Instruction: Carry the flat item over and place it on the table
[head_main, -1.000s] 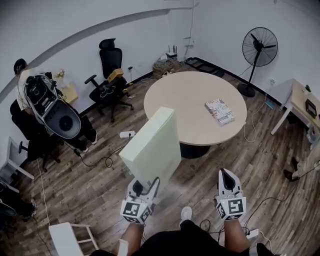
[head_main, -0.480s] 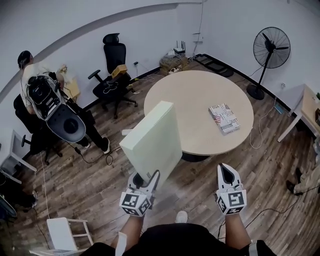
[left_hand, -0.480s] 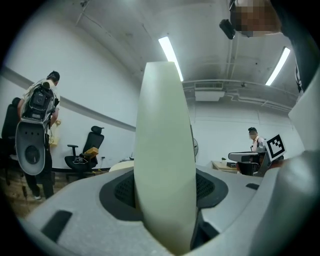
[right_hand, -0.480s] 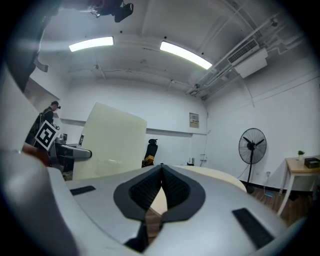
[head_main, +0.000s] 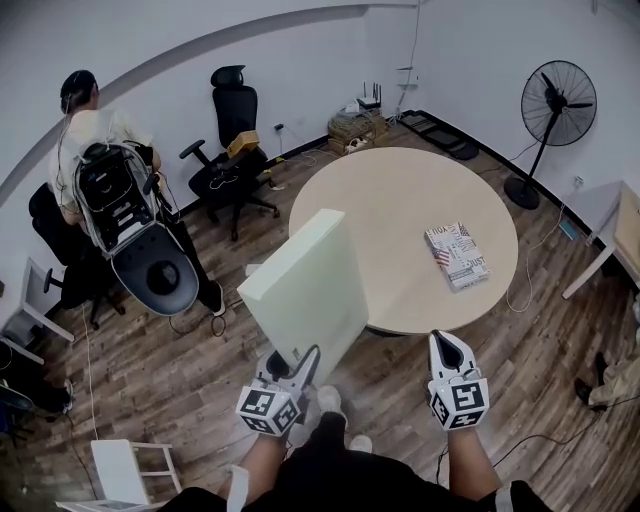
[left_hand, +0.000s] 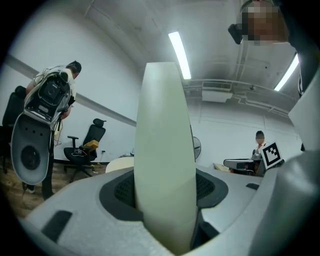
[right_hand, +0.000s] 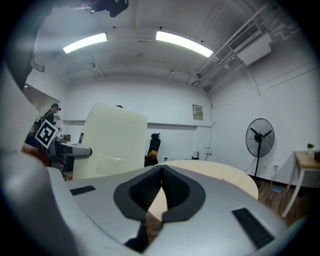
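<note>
The round, pale beige counter (head_main: 395, 215) stood on the brown wood-plank floor (head_main: 170, 375). A flat printed book in red, white and black (head_main: 457, 256) lay on the counter's right part, near the edge. On the floor stood a black office chair (head_main: 235, 150) by the wall and a black pedestal fan (head_main: 553, 120), with loose white cables (head_main: 520, 275) trailing across the planks.

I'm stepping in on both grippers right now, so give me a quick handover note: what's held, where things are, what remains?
Left gripper: shut on the pale flat panel at its lower edge, panel upright.
Right gripper: jaws together, empty.
Round table just ahead; a book lies on its right part.
Done: panel lifted, brought to the table's near edge.
Left: lay it on bare tabletop, release.
</note>
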